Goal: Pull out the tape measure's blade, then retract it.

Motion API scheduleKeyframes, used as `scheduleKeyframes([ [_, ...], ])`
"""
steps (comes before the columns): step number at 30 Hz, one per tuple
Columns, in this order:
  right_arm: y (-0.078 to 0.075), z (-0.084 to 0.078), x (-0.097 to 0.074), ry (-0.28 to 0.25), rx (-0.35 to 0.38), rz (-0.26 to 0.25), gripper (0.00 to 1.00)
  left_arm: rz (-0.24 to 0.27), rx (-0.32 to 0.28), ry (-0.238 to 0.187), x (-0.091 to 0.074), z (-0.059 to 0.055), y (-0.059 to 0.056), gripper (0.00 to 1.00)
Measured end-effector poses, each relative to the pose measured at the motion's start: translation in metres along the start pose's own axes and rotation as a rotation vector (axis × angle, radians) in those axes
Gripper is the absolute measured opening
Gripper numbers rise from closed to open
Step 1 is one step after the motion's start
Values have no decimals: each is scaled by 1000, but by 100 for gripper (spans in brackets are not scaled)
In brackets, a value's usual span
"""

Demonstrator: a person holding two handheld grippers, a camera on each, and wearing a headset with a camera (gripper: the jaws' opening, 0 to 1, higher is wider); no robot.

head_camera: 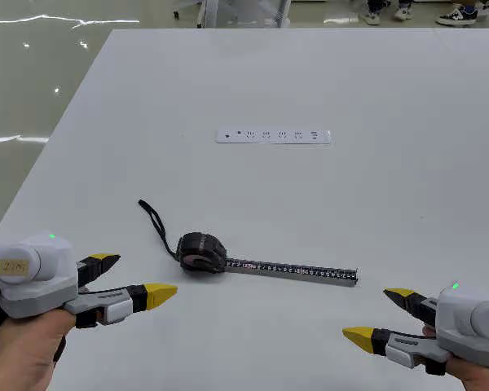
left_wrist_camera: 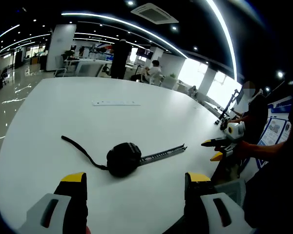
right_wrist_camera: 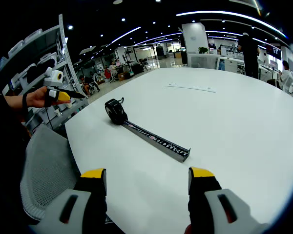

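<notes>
Tape measure (head_camera: 228,259), blade (head_camera: 297,271) out flat on bench (head_camera: 310,73); left tongs (head_camera: 137,274) and right tongs (head_camera: 377,313) spread, empty; retraction probably best by pinning black case (right_wrist_camera: 115,111), easing hook end (head_camera: 354,277) home slowly.

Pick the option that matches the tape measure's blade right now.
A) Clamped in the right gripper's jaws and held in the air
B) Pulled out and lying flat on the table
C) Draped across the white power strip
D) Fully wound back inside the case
B: the blade stretches out of the case flat along the table, while the left gripper and right gripper are open and apart from it.
</notes>
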State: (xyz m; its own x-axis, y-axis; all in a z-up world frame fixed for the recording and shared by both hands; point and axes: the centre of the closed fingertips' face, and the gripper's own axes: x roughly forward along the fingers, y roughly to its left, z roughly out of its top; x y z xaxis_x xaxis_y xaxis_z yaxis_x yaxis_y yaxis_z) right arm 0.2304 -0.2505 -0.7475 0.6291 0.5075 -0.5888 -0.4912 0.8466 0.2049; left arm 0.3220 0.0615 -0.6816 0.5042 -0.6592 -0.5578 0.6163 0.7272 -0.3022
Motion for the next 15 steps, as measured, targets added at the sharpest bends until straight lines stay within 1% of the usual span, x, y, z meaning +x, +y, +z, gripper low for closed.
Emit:
scheduleKeyframes([
  [4,-5,-3,-1,6,4,-3,68,7,-24,-13,5,3,2,79],
  [6,-5,-4,-1,9,6,-4,68,9,-29,-9,8,2,3,79],
  [9,-5,-7,-1,19,8,-7,68,11,-32,6,13,-2,2,79],
  [12,-8,-10,0,21,15,-19,67,12,-22,39,17,-9,1,79],
  [14,-8,-12,0,24,25,-11,67,12,-23,43,19,-11,2,79],
  [15,-8,-13,1,28,23,-12,67,9,-34,40,20,-11,1,79],
])
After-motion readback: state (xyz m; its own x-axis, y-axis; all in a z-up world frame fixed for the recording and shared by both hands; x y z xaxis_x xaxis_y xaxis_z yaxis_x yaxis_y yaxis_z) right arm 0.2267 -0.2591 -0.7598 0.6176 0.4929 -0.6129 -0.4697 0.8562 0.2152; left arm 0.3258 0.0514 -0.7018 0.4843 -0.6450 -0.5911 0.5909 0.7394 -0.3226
